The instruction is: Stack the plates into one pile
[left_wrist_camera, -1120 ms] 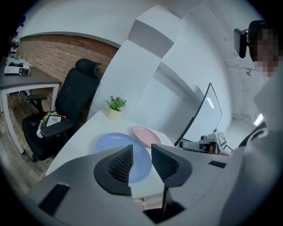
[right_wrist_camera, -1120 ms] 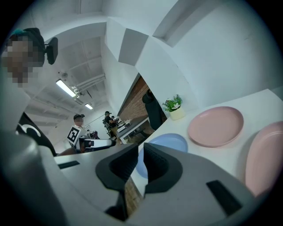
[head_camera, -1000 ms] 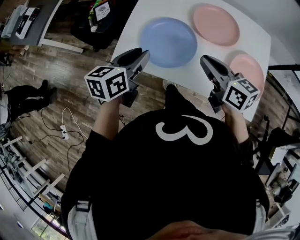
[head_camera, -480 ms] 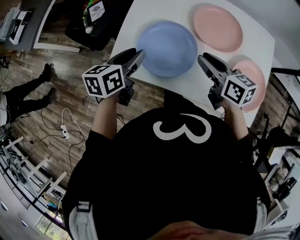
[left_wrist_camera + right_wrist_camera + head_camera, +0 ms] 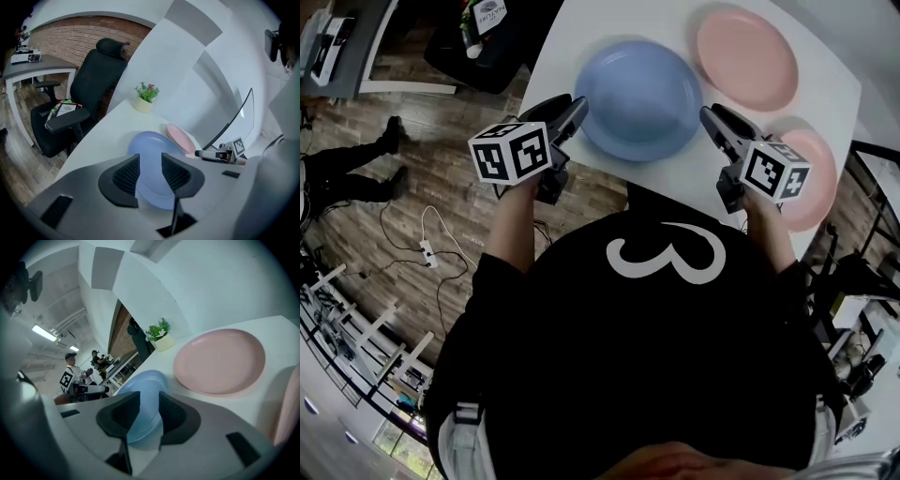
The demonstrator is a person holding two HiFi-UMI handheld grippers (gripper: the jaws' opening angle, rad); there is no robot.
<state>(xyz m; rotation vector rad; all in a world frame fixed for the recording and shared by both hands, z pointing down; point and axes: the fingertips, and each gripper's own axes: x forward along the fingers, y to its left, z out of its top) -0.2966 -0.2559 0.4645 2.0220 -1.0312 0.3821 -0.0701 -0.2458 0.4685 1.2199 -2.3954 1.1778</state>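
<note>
Floor (image 5: 422, 187): wood planks, left of the desk, with cables lying on it.
Office chair (image 5: 89, 93): black, it stood at the desk's left side.
Desk (image 5: 675, 21): white top; it carried three plates and a potted plant (image 5: 146, 96) at its far edge.
Left tongs (image 5: 577, 103): the person held them at the desk's near left edge, pointing forward and down at the blue plate's left rim. The jaws stood well apart (image 5: 151, 171) and had just been opening. The blue plate showed through the gap beyond them; the pads pressed on nothing.
Left marker cube (image 5: 511, 155): it rode on the back of the left tongs, over the floor.
Blue plate (image 5: 642, 98): it lay flat on the desk, nearest the person, between the two tongs. No other plate lay on it or under it.
Right tongs (image 5: 711, 116): they were held just beside the blue plate's right rim, pointing forward and down. The jaws stood apart (image 5: 149, 416) and had just been opening. The blue plate (image 5: 140, 380) showed through the gap beyond them; nothing was gripped.
Right marker cube (image 5: 776, 173): it partly covered the near pink plate in the head view.
Far pink plate (image 5: 745, 56): it lay flat, behind and to the right of the blue plate, apart from it.
Near pink plate (image 5: 817, 178): it lay flat at the desk's right edge, just right of the right tongs, apart from the other two.
</note>
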